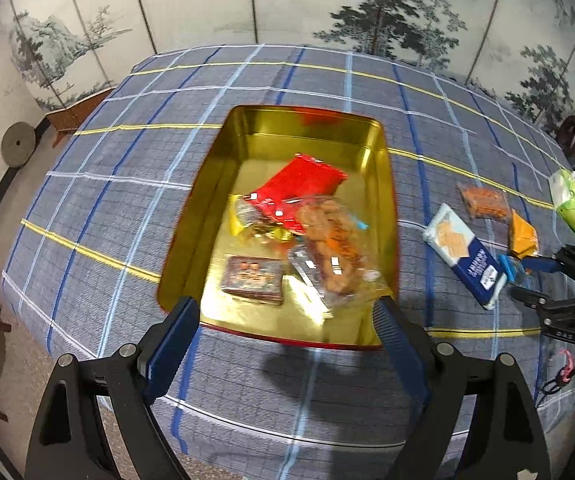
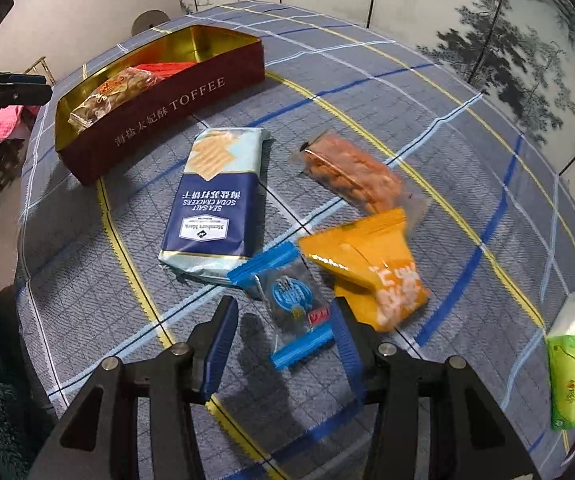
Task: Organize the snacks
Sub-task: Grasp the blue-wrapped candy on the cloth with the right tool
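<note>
Plaid tablecloth (image 2: 367, 92) is spread over the table. Toffee tin (image 2: 175, 108) is seen at far left, with a red packet (image 1: 299, 184), clear cookie bag (image 1: 331, 248) and small dark box (image 1: 253, 278) inside. Cracker pack (image 2: 215, 200), orange pouch (image 2: 371, 264), nut bag (image 2: 351, 176) and blue-edged sachet (image 2: 291, 304) are laid beside it. Left gripper (image 1: 283, 328) is spread wide, empty, at the tin's near rim. Right gripper (image 2: 283, 328) is spread wide around the sachet, not clamped.

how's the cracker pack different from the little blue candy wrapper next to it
The cracker pack is much bigger than the candy wrapper. The cracker pack is opaque, navy and pale blue; the candy wrapper is clear with bright blue ends. The candy wrapper lies between the open right claw's fingers; the cracker pack lies beyond them. Both lie flat on the tablecloth.
</note>
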The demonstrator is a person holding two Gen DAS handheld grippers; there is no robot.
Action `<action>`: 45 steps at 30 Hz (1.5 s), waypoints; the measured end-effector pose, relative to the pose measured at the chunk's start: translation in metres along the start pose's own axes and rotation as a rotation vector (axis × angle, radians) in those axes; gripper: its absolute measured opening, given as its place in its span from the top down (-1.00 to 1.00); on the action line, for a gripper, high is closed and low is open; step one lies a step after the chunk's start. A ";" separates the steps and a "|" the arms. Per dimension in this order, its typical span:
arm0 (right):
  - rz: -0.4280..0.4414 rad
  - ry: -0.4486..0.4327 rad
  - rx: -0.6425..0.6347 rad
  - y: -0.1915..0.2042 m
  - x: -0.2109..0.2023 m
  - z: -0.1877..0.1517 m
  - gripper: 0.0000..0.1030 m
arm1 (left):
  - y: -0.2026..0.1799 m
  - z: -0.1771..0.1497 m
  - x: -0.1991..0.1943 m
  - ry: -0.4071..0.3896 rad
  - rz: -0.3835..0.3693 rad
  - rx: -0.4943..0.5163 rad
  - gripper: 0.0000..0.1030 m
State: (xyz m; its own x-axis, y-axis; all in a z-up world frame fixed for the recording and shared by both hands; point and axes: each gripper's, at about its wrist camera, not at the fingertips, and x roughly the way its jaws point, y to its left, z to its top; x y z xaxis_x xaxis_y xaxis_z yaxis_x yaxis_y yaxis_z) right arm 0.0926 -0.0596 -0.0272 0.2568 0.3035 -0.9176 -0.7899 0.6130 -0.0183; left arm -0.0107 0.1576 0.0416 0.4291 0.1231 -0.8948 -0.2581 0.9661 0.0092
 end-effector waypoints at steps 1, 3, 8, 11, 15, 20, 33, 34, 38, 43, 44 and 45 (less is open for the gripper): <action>0.010 -0.005 -0.001 0.001 0.001 -0.001 0.05 | -0.005 0.001 0.000 0.002 -0.002 0.011 -0.67; 0.027 -0.011 0.010 0.001 0.000 -0.001 0.04 | -0.016 0.002 0.000 0.004 -0.008 0.033 -0.67; 0.078 -0.007 0.021 0.003 -0.005 -0.008 0.04 | -0.038 0.005 0.002 0.007 -0.027 0.078 -0.67; 0.070 -0.025 0.027 0.002 -0.005 -0.008 0.04 | -0.051 0.005 0.003 0.012 -0.040 0.099 -0.67; 0.084 -0.054 0.056 -0.004 -0.003 -0.005 0.04 | -0.068 0.004 0.002 0.025 -0.069 0.131 -0.67; 0.107 -0.063 0.067 -0.003 0.005 -0.003 0.04 | -0.091 0.002 0.005 0.041 -0.092 0.178 -0.68; 0.122 -0.155 0.210 0.005 -0.002 -0.023 0.42 | -0.150 0.015 0.021 0.081 -0.197 0.218 -0.68; 0.116 -0.162 0.226 0.003 -0.003 -0.025 0.42 | -0.153 0.017 0.025 0.085 -0.204 0.203 -0.68; 0.088 -0.184 0.247 0.003 -0.005 -0.032 0.42 | -0.159 0.025 0.039 0.114 -0.228 0.134 -0.68; 0.046 -0.210 0.248 0.010 -0.006 -0.035 0.42 | -0.156 0.033 0.053 0.137 -0.233 0.027 -0.68; 0.047 -0.216 0.255 0.010 -0.006 -0.035 0.42 | -0.155 0.034 0.056 0.141 -0.230 0.009 -0.68; 0.047 -0.219 0.264 0.010 -0.006 -0.035 0.42 | -0.154 0.034 0.057 0.143 -0.226 0.001 -0.68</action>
State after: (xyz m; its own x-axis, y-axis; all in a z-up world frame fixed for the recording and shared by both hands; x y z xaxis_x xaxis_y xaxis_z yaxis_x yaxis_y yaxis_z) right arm 0.0640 -0.0810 -0.0361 0.3594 0.4680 -0.8073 -0.6394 0.7536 0.1522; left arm 0.0829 0.0231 0.0043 0.3495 -0.1292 -0.9280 -0.1687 0.9656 -0.1979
